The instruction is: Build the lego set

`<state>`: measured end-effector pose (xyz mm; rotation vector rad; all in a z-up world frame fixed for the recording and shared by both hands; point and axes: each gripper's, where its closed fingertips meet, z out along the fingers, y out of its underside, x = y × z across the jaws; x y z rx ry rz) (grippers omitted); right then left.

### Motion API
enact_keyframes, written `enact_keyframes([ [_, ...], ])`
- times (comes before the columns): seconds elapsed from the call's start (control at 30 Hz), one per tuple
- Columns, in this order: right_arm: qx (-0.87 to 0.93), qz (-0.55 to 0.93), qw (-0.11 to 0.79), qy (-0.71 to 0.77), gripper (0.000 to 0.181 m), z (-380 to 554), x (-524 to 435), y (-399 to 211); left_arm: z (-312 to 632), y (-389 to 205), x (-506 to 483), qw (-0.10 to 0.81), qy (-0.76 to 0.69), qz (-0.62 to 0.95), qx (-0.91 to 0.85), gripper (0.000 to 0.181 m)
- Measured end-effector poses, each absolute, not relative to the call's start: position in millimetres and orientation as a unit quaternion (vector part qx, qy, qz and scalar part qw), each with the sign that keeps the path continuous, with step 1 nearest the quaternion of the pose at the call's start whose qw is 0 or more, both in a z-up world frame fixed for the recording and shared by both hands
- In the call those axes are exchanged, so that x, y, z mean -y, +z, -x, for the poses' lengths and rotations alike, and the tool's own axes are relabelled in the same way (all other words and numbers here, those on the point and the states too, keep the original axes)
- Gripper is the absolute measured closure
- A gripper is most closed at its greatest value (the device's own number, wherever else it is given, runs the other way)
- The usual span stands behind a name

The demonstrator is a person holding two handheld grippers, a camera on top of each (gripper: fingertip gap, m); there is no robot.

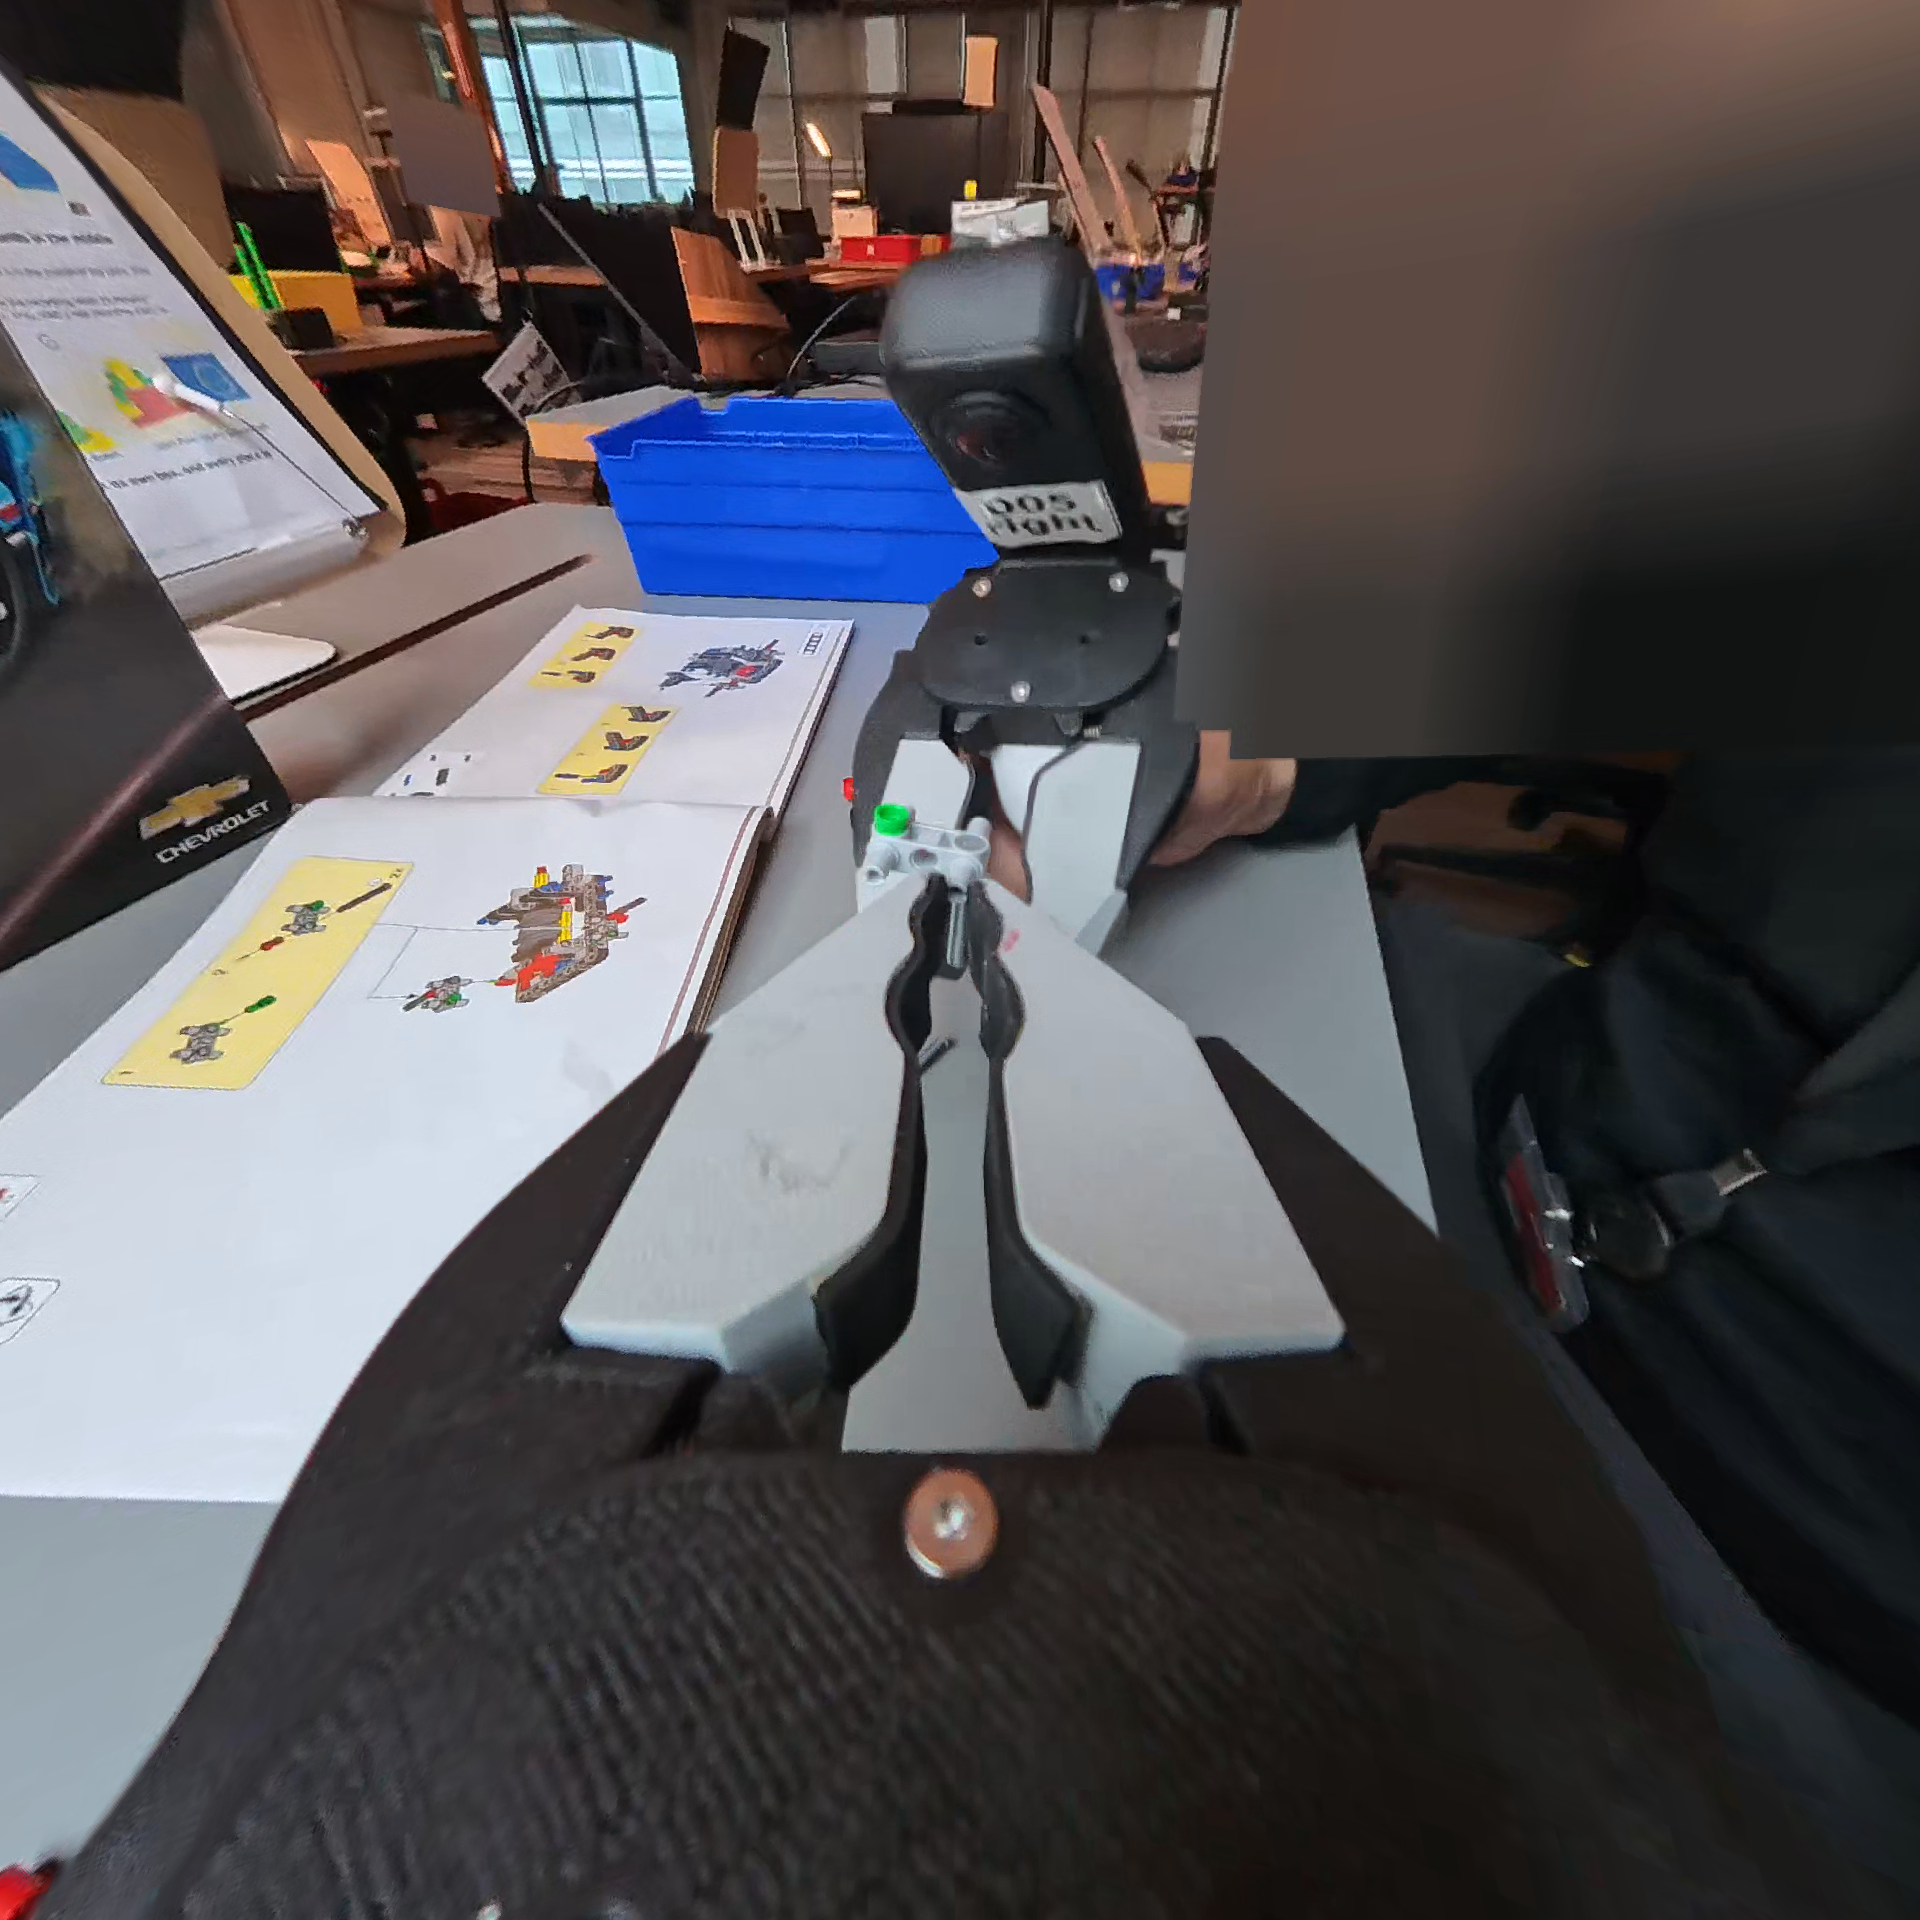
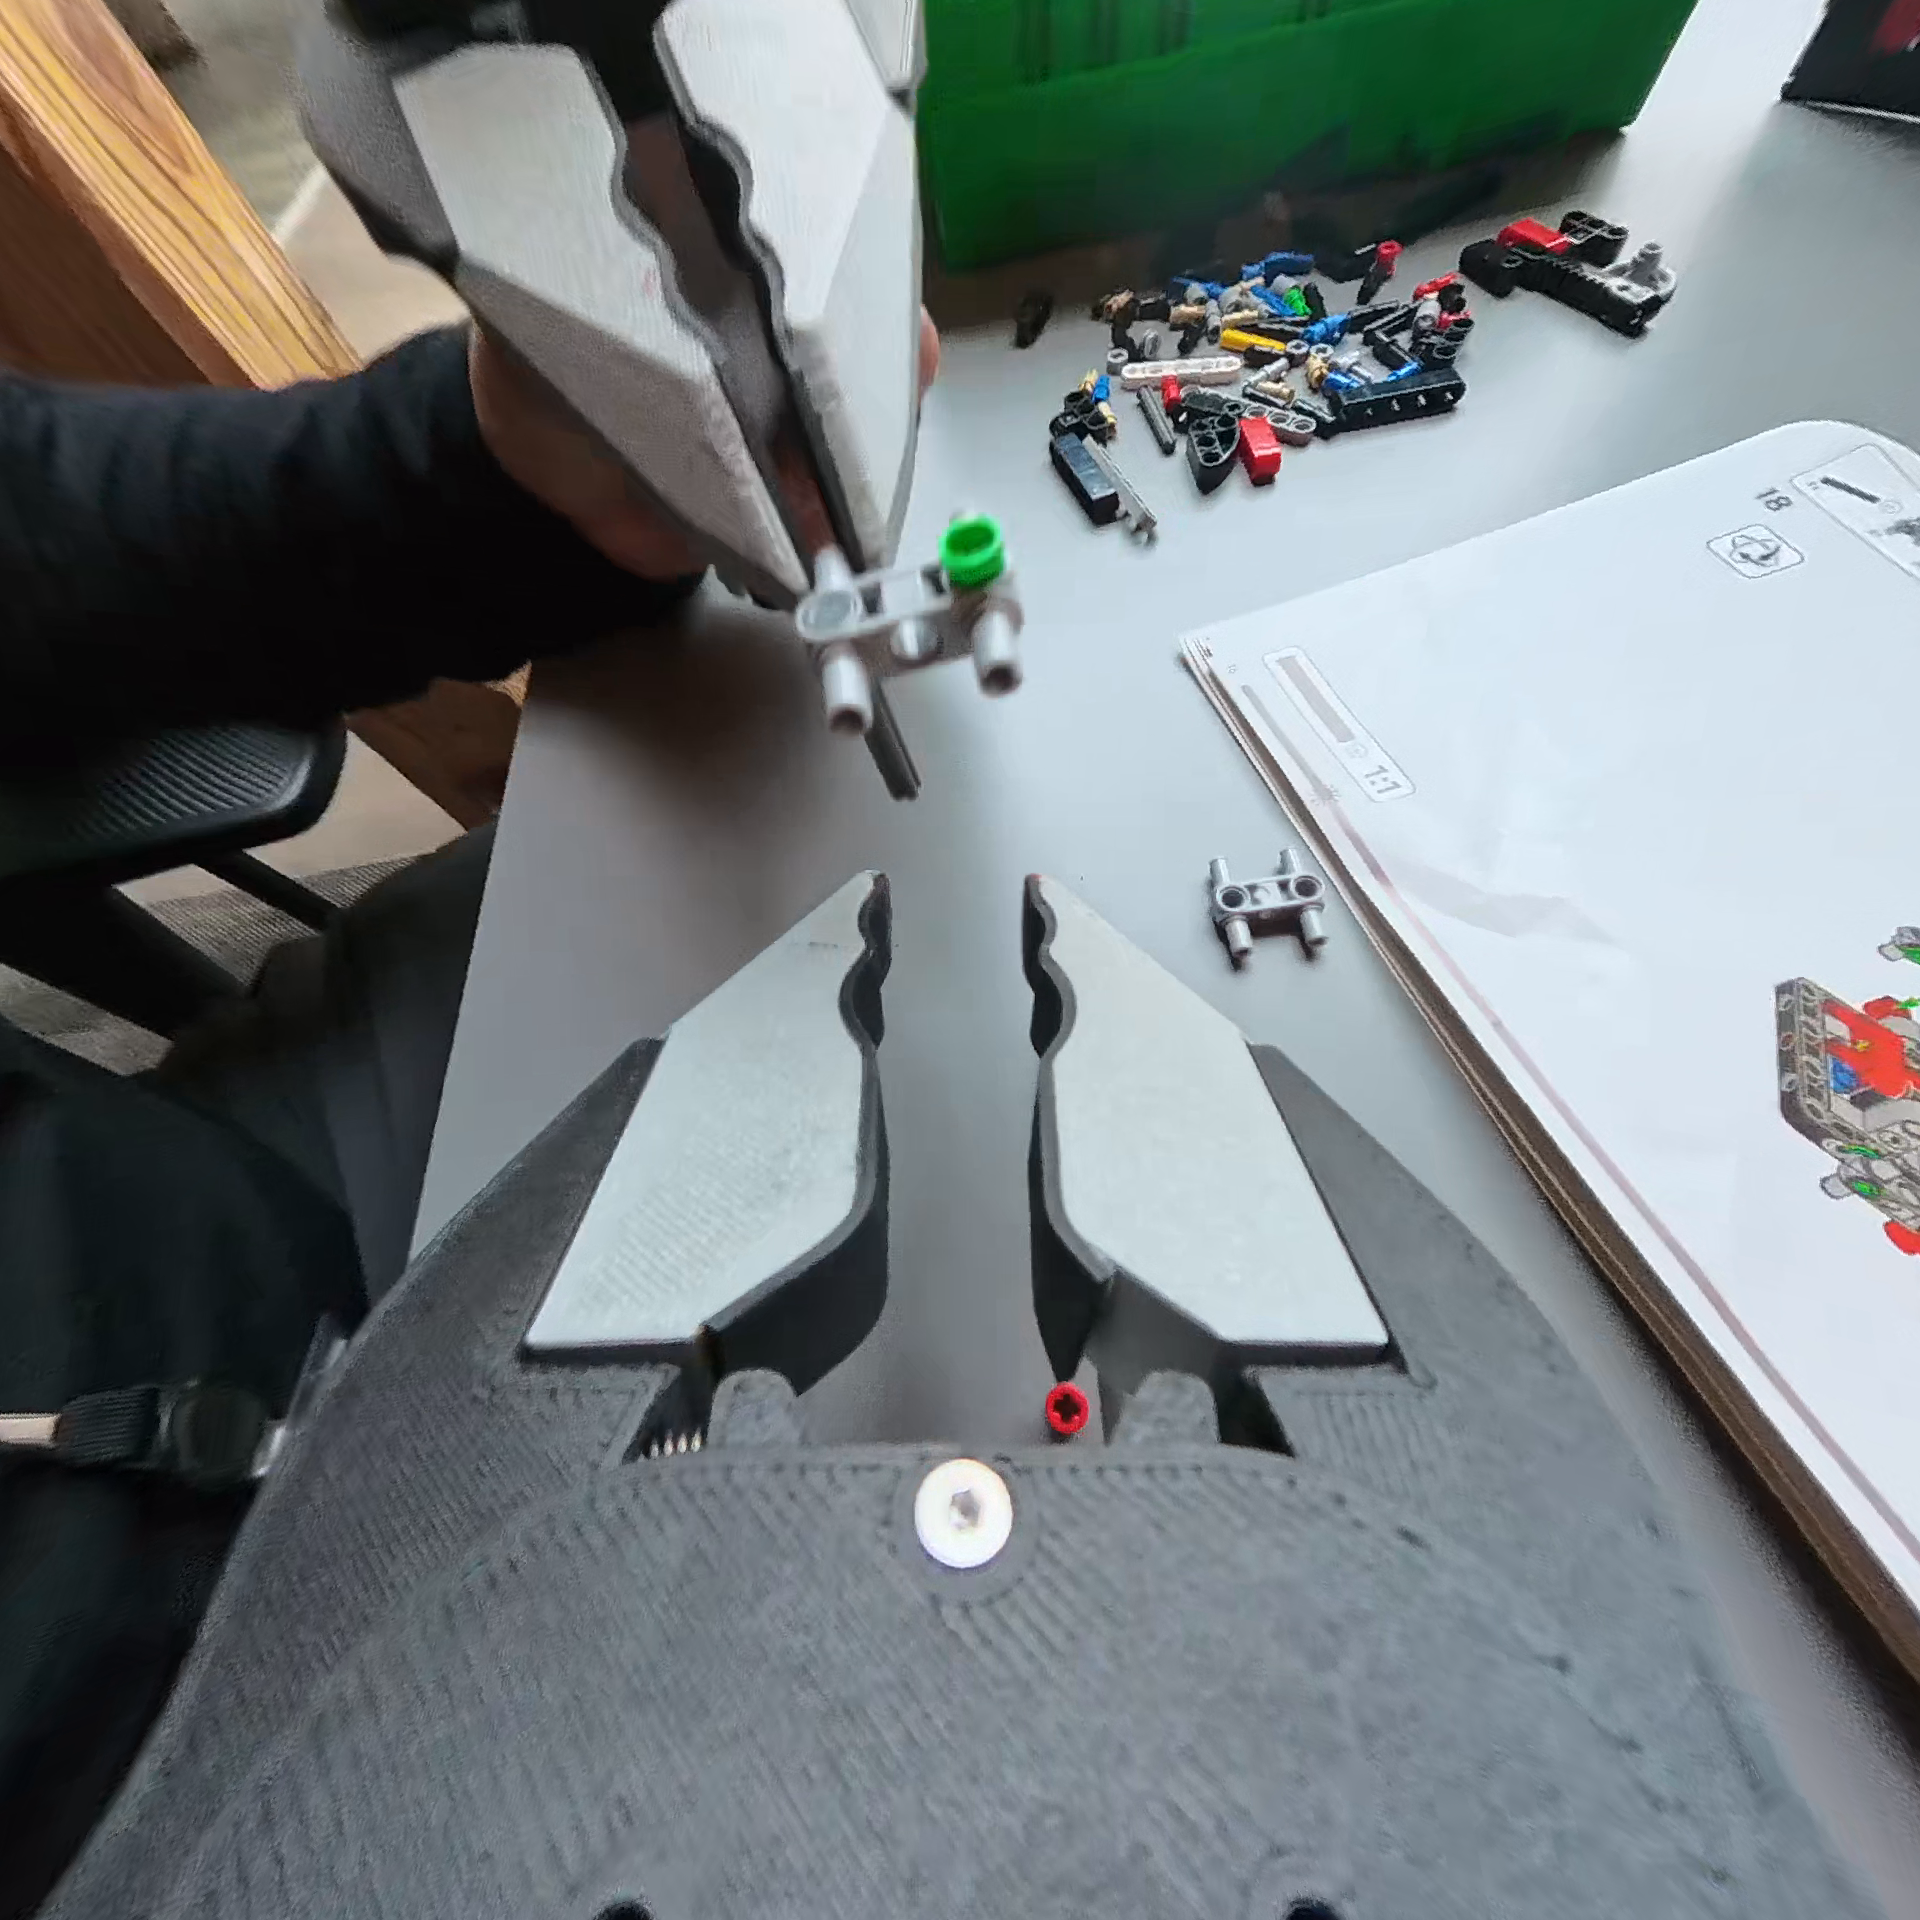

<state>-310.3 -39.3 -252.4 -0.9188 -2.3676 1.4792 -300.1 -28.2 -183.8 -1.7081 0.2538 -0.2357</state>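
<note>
My left gripper point(image 1: 951, 899) is shut on a small grey connector piece point(image 1: 928, 847) that carries a green bush point(image 1: 888, 819). A dark axle point(image 1: 956, 930) lies between its fingers. It holds the piece in the air above the grey table. In the right wrist view the left gripper point(image 2: 844, 582) comes in from the upper left with the same piece point(image 2: 914, 613), green bush point(image 2: 971, 545) and axle point(image 2: 896, 753). My right gripper point(image 2: 956, 888) is open and empty, just below and in front of that piece. It faces the left gripper point(image 1: 1023, 790).
A second grey connector point(image 2: 1268, 902) lies on the table point(image 2: 675, 935) beside the open instruction booklet point(image 2: 1610, 779). A small red piece point(image 2: 1066, 1409) lies near my right gripper's base. Farther off are a pile of loose parts point(image 2: 1278, 353), a partial assembly point(image 2: 1569, 265), a green bin point(image 2: 1247, 114) and a blue bin point(image 1: 790, 499). The gap from one gripper's tips to the other's is roughly 7 centimeters.
</note>
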Motion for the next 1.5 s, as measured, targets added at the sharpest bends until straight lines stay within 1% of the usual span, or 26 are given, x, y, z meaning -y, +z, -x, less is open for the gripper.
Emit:
enact_keyframes([
  [0.13,0.79,0.312,0.089,0.521,0.161,309.4,37.5,-245.4,299.3,-192.4,23.8,0.628,-0.099,0.763,-0.113,0.18],
  [0.27,0.801,0.314,0.106,0.499,0.159,311.0,34.0,-251.9,304.5,-196.1,22.3,0.622,-0.097,0.771,-0.098,0.18],
  [0.4,0.822,0.312,0.183,0.44,0.158,319.7,17.6,-259.9,329.4,-214.1,20.6,0.592,-0.099,0.8,-0.024,0.18],
  [0.57,0.823,0.292,0.298,0.386,0.163,331.5,-1.9,-249.5,338.0,-228.3,22.6,0.565,-0.176,0.805,0.042,0.179],
  [0.7,0.832,0.262,0.351,0.341,0.163,333.7,-3.7,-248.7,334.0,-234.0,20.5,0.547,-0.177,0.817,0.044,0.179],
  [0.8,0.836,0.233,0.386,0.314,0.168,334.5,-0.5,-247.1,328.2,-234.9,17.2,0.54,-0.195,0.817,0.052,0.179],
  [1.0,0.836,0.218,0.414,0.286,0.176,336.4,-2.3,-248.5,328.8,-237.0,16.6,0.525,-0.211,0.821,0.074,0.179],
  [1.5,0.835,0.212,0.413,0.294,0.174,336.0,-3.0,-247.8,326.8,-239.8,15.3,0.518,-0.248,0.814,0.092,0.179],
])
